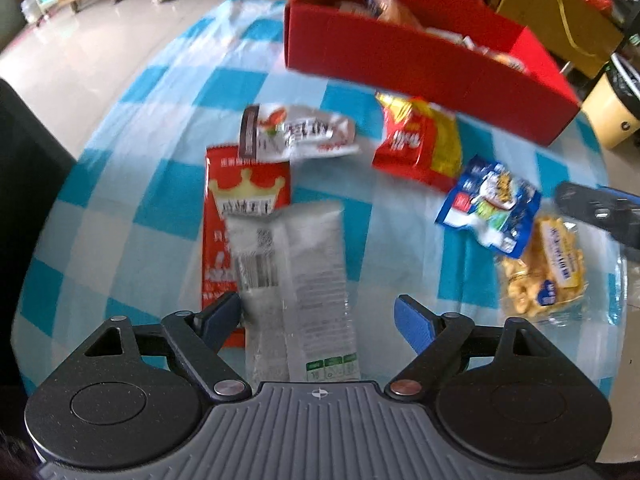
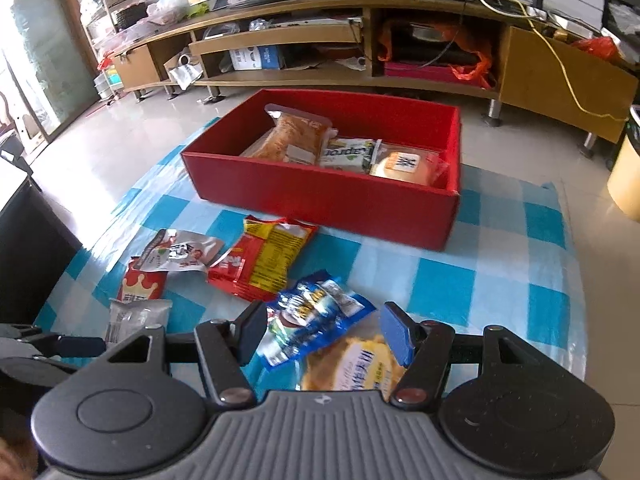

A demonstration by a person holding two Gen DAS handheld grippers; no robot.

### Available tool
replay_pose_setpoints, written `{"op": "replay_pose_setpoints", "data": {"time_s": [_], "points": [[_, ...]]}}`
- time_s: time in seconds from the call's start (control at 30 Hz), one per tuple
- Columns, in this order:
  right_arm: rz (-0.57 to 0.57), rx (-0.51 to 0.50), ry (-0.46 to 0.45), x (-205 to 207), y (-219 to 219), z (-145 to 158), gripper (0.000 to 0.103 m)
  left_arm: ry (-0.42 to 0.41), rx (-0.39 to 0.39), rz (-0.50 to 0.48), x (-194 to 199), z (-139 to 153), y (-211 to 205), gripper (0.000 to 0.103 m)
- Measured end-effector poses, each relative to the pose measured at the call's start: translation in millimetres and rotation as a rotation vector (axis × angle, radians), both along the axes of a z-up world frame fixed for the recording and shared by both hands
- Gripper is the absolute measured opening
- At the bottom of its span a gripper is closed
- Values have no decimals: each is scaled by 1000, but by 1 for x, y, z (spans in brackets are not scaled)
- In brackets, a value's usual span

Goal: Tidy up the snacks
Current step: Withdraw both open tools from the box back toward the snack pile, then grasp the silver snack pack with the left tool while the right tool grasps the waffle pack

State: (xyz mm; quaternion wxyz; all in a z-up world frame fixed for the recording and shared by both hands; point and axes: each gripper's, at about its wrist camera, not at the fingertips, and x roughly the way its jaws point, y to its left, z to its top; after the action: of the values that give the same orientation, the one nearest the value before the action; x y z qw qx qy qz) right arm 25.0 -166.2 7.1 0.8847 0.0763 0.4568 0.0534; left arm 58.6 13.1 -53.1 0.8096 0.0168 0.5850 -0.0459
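My left gripper (image 1: 318, 316) stands open over a clear white packet (image 1: 296, 280), which lies between the fingers without being pressed. This packet overlaps a red crown packet (image 1: 248, 184). Beyond lie a silver packet (image 1: 304, 132) and a red-and-yellow packet (image 1: 416, 144). My right gripper (image 2: 324, 334) hovers open above a blue packet (image 2: 312, 320) and a yellow snack bag (image 2: 352, 364), its pads clear of both. The red box (image 2: 320, 196) at the far side of the cloth holds several snacks.
Everything sits on a blue-and-white checked cloth (image 2: 500, 280) on a tiled floor. A low wooden TV stand (image 2: 400, 36) runs behind the box. A yellow bin (image 2: 628, 176) stands at the right, dark furniture (image 2: 28, 248) at the left.
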Motion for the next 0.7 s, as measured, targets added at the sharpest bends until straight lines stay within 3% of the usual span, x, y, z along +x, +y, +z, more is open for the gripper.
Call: {"op": "replay_pose_setpoints", "data": {"time_s": [0.13,0.27,0.37,0.5,0.57,0.7], "points": [[-35,12,22,-2,-15,-3,59,20,45,34,5,-12,-2,86],[-53,17,58,-1,-22,-10,59,-7,95,3,0,-8,-9,67],[-52,3,88,1,-22,-18,60,-9,43,-33,-3,-2,-11,58],[-35,-12,130,2,-18,-29,63,-14,16,-69,-7,3,-16,54],[-27,-22,153,3,-16,-36,71,-16,-2,-86,-8,5,-18,53],[-19,-22,195,5,-15,-49,74,-9,-21,-115,-12,8,-22,53]]}}
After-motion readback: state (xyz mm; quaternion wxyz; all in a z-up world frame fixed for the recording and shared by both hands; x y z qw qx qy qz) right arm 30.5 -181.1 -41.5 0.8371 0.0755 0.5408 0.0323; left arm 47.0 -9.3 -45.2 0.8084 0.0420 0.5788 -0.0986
